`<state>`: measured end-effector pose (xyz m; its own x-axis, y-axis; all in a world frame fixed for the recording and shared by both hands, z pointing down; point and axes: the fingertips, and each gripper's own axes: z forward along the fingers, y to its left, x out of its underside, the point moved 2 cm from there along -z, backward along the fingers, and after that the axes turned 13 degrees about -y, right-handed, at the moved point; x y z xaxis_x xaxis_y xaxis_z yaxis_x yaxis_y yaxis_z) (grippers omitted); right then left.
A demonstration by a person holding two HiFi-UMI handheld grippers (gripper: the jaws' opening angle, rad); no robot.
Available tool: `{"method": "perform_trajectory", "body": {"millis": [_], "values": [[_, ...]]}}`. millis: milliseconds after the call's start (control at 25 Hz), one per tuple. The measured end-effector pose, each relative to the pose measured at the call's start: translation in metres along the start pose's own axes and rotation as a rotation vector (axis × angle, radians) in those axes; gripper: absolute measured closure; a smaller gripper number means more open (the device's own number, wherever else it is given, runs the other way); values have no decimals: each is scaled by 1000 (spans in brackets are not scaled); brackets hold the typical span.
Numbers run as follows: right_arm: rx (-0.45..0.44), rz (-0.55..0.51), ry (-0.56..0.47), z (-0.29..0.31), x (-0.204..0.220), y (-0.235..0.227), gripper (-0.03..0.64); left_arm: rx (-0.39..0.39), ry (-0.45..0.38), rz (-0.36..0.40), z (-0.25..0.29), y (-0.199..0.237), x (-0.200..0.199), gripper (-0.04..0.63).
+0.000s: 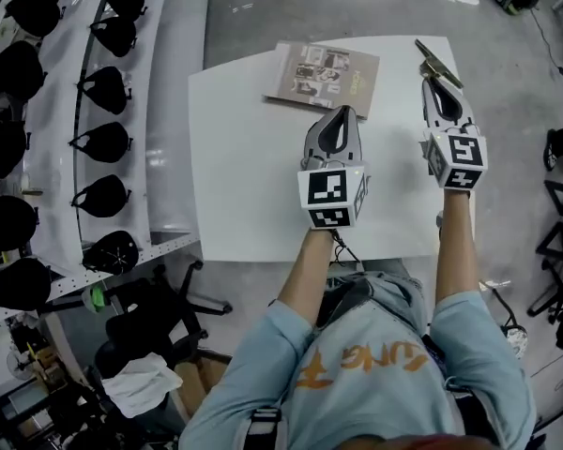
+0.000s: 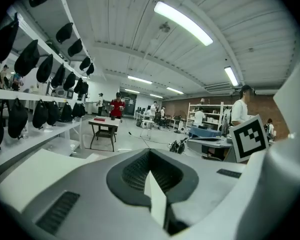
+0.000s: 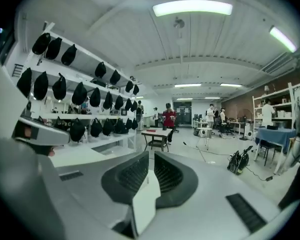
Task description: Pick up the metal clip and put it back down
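A: Nearest is the person's pale blue shirt (image 1: 375,364), with both forearms reaching out over the white counter (image 1: 244,186). What are the tools doing?

B: The left tool (image 1: 344,112) has its jaws pressed together on nothing. The right tool (image 1: 433,84) shows only a narrow slit between its jaws, and nothing sits in that slit (its own view looks out across the room, not down at the counter).

A: So where is the metal clip?

B: The metal clip (image 1: 438,63) lies at the counter's far right corner. In the head view it sits just past the right tool's tips, apart from the booklet (image 1: 322,78) to its left.

A: How far along, then?

B: Neither tool holds it, so it's down. I judge that either the lift and return are finished or no grasp has begun, and the pictures don't settle which. If it's left to do, the right tool is nearer and would need to spread and dip.
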<state>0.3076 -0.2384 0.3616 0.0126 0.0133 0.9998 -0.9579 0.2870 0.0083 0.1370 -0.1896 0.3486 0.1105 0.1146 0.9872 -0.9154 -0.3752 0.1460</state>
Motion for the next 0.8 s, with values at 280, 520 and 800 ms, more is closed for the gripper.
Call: {"method": "perform_trajectory", "body": {"millis": [280,520,800], "values": [[24,97,-127,-26,-62,68,576,-50,-124,-25,-59,42,-57,586],[51,152,-179,-49,-93,127,577,-144,-157,-36,-113,95,-93,586],[-57,126,-218,-55,-124,193,578,-182,-237,74,-154,129,-133,586]]}}
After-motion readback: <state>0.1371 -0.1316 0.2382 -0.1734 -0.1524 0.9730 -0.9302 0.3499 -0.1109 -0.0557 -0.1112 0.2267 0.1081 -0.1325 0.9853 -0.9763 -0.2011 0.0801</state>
